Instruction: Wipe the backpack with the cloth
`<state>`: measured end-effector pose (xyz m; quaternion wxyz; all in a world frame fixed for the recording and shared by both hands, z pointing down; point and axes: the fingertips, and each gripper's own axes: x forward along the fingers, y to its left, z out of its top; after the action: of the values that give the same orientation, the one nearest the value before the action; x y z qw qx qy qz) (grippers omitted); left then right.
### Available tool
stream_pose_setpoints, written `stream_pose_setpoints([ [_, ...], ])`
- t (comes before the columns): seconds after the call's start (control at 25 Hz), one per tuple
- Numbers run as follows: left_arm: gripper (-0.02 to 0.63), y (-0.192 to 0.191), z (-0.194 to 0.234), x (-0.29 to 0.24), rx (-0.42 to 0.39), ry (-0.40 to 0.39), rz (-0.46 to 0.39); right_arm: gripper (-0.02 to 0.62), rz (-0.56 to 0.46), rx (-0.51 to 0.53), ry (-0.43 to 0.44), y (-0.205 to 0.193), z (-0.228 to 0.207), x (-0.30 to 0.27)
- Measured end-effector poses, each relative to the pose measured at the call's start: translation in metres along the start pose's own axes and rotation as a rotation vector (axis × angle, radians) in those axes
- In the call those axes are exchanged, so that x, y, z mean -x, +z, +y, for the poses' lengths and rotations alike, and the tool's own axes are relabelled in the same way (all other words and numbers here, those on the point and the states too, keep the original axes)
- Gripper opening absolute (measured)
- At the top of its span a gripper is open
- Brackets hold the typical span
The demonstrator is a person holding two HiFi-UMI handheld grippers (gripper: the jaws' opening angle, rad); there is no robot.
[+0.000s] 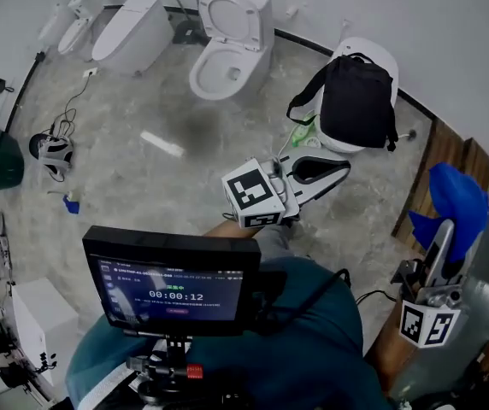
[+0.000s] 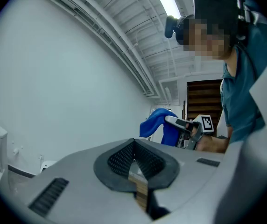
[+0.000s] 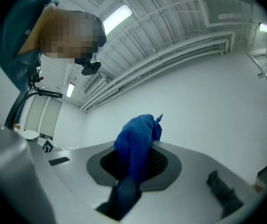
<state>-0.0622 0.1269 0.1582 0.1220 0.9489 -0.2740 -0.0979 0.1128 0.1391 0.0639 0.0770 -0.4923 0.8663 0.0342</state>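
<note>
Two tools ready: the left gripper (image 1: 344,168), jaws together on nothing, points toward the black backpack (image 1: 357,101) slumped on a white toilet (image 1: 380,51) by the wall. The bag looks soft, light and prone to sliding, so it is best steadied by its strap. The right gripper (image 1: 444,233) is clamped on the limp blue cloth (image 1: 458,203).

A bare showroom-like test room: 4 white ceramic toilets (image 1: 227,54) stand along the white wall (image 1: 415,15) on a grey marbled floor (image 1: 159,186).

One backpack (image 1: 357,101), one blue cloth (image 1: 456,203), one open-lidded toilet (image 1: 227,54), two claws (image 1: 344,168) (image 1: 444,231).
</note>
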Motion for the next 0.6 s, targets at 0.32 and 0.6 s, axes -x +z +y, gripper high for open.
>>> stream_pose_setpoints([
  [0.32,0.005,-0.041,-0.128,0.06,-0.031,0.04,0.02,0.063,0.013,0.003,0.026,0.014,0.052,0.143],
  [0.6,0.005,-0.054,-0.283,0.124,-0.08,0.063,0.042,0.063,0.012,-0.004,0.06,0.046,0.111,0.297],
])
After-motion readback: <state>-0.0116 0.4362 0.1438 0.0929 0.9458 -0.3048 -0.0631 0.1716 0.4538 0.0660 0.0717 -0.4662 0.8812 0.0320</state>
